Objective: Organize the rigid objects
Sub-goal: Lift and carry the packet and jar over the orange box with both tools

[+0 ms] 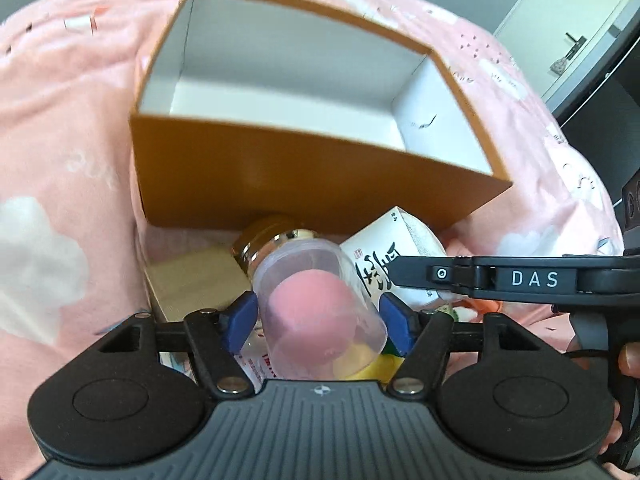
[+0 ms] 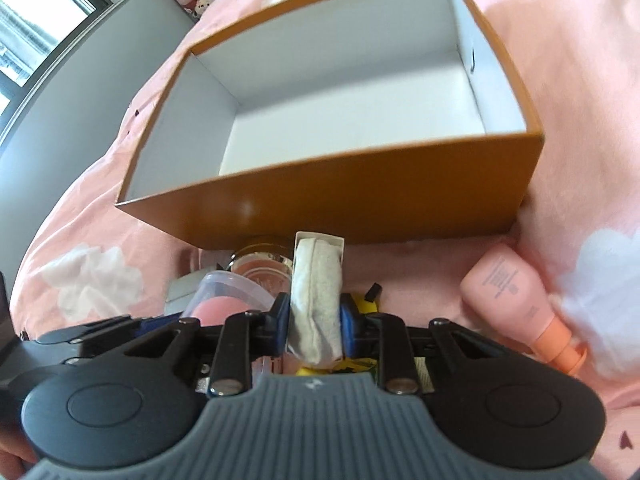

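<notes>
An open orange box (image 1: 248,176) with a white, empty inside lies on the pink bedspread; it also shows in the right wrist view (image 2: 360,196). My left gripper (image 1: 318,318) is shut on a clear plastic jar (image 1: 320,300) holding a pink sponge, just in front of the box. My right gripper (image 2: 314,326) is shut on a small white carton (image 2: 318,292) with grey cloth-like contents; the carton also shows in the left wrist view (image 1: 384,248). The right gripper's black finger (image 1: 480,278) crosses the left wrist view.
A gold-lidded glass jar (image 1: 272,242) and a tan cardboard piece (image 1: 196,284) lie by the box's near wall. A pink tube-shaped bottle (image 2: 516,300) lies to the right. Yellow items (image 1: 380,364) lie under the grippers. A wardrobe (image 1: 580,24) and a window (image 2: 36,24) stand beyond the bed.
</notes>
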Tool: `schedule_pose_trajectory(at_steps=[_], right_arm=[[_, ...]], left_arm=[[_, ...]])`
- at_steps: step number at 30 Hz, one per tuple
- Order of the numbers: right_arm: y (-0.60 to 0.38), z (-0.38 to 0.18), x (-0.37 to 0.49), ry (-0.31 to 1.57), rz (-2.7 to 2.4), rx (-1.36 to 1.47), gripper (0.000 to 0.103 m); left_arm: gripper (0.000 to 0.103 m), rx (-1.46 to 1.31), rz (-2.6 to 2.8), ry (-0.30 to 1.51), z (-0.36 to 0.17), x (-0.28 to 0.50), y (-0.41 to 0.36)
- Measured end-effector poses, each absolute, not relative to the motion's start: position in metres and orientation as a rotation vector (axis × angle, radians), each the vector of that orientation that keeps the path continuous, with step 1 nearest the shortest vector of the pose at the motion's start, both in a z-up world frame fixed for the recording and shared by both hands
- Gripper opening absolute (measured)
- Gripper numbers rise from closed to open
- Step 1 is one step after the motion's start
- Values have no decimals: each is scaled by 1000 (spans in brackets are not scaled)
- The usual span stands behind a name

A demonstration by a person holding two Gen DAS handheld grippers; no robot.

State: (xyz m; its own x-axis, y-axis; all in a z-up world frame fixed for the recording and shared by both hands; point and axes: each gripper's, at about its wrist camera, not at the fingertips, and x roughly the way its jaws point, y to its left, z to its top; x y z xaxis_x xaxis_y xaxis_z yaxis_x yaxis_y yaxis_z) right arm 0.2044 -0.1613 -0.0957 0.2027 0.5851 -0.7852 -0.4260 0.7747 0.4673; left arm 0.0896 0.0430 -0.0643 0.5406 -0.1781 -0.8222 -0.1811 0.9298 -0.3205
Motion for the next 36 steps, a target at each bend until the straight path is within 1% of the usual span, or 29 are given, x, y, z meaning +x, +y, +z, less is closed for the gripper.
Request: schedule_pose_trajectory(at_steps=[15, 22, 30, 33, 36], right_arm=[[-169, -42, 199, 1079, 772, 189, 24], [-169, -3, 204, 999, 828, 232, 24], [-154, 52, 226, 831, 876, 252, 24], [-146, 78, 235, 732, 885, 257, 24], [-137, 90, 246, 651, 863, 234, 24]], left_arm=[[74, -340, -16, 867, -11, 83, 51], [74, -308, -11, 790, 19, 87, 59], [73, -209, 3, 681, 61, 113, 67], [73, -178, 5, 643, 74, 126, 70], [73, -157, -18, 708, 61, 151, 74]])
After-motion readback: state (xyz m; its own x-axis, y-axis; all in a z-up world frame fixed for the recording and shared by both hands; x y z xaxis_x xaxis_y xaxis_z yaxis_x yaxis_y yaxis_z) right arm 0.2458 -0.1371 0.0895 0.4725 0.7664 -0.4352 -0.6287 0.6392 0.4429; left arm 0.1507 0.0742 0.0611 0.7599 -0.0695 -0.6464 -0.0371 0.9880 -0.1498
